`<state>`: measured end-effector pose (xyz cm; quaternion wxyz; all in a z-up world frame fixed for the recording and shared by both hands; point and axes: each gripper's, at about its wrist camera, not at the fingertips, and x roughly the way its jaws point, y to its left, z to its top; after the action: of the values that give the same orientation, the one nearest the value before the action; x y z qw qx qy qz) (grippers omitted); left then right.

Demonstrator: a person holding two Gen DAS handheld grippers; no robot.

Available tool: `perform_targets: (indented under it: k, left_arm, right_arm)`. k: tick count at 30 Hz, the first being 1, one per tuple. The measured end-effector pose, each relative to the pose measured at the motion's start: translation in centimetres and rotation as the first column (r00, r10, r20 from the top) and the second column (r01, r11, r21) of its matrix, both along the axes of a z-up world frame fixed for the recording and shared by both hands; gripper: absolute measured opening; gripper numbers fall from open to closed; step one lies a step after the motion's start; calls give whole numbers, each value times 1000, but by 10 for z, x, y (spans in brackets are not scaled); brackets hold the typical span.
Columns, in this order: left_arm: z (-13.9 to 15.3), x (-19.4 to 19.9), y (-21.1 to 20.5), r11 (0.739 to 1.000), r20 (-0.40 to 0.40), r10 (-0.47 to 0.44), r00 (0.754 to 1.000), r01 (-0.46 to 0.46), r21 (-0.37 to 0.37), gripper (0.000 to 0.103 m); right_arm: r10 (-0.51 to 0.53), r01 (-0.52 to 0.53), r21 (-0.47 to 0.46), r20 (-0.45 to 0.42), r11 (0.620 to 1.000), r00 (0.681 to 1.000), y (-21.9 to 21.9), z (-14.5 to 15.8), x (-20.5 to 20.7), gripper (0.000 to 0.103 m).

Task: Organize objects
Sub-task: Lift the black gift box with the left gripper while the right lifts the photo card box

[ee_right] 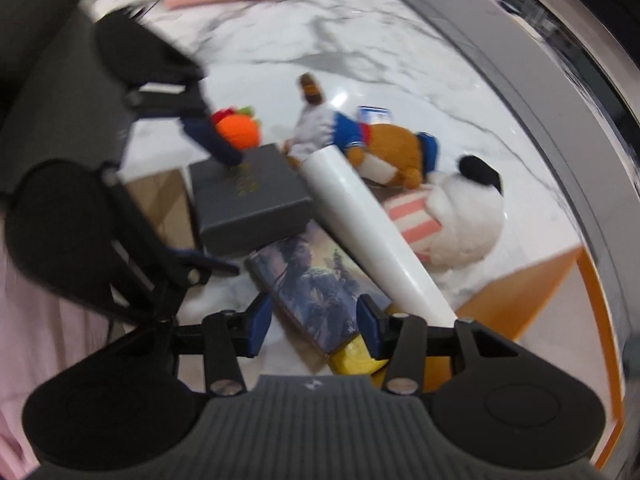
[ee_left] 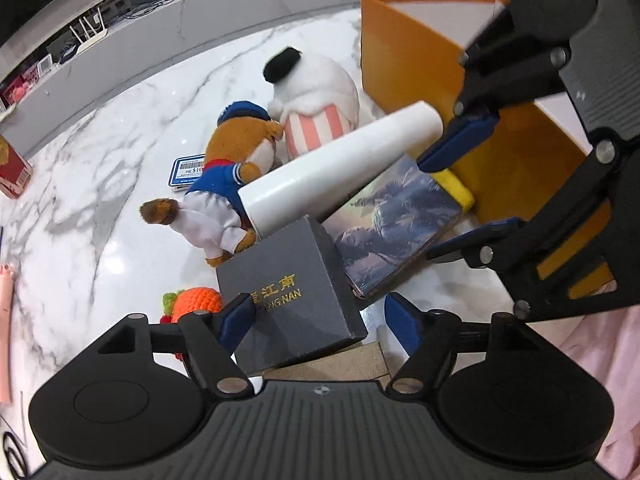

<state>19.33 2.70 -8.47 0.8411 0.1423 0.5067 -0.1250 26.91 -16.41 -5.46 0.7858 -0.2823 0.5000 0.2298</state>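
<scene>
Both claws gape, holding nothing: left claw (ee_left: 320,320) straddles the grey box (ee_left: 294,294), right claw (ee_right: 312,326) the book's (ee_right: 316,292) edge.

Left claw (ee_left: 320,322) and right claw (ee_right: 314,326) both gape wide

In my left wrist view, the tube (ee_left: 336,168) lies mid-frame, slanting across the book (ee_left: 396,232) and the gift box (ee_left: 288,288). The two plush toys (ee_left: 280,128) lie behind it, on the desk (ee_left: 100,208). The open box (ee_left: 404,56) stands upper right.
</scene>
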Motion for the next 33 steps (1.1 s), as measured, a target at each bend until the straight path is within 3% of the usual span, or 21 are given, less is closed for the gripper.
perform_targets:
  k: [6, 8, 13, 15, 18, 27, 33]
  left_arm:
    - [-9, 4, -6, 995, -5, -7, 1000, 8, 102, 87]
    - [-9, 5, -5, 995, -7, -9, 1000, 10, 98, 87]
    - [3, 5, -1, 996, 11, -23, 1000, 22, 81, 68]
    - [11, 6, 5, 998, 19, -10, 1000, 9, 60, 58]
    - [19, 11, 22, 1000, 16, 20, 1000, -20, 5, 51]
    - [29, 14, 80, 970, -56, 116, 992, -126, -210, 44]
    - [31, 12, 100, 955, -93, 151, 984, -170, -244, 45]
  right_arm:
    - [133, -134, -50, -28, 990, 991, 4, -8, 4, 55]
    - [172, -174, -50, -40, 983, 984, 3, -11, 4, 56]
    - [266, -268, -130, -27, 955, 963, 14, -18, -2, 57]
    - [324, -320, -194, -14, 927, 946, 23, -23, -8, 59]
    - [384, -368, -294, -5, 882, 923, 37, -35, -15, 60]
    - [535, -440, -583, -11, 683, 845, 65, -80, -35, 62]
    - [562, -447, -650, -37, 614, 826, 72, -88, -47, 44]
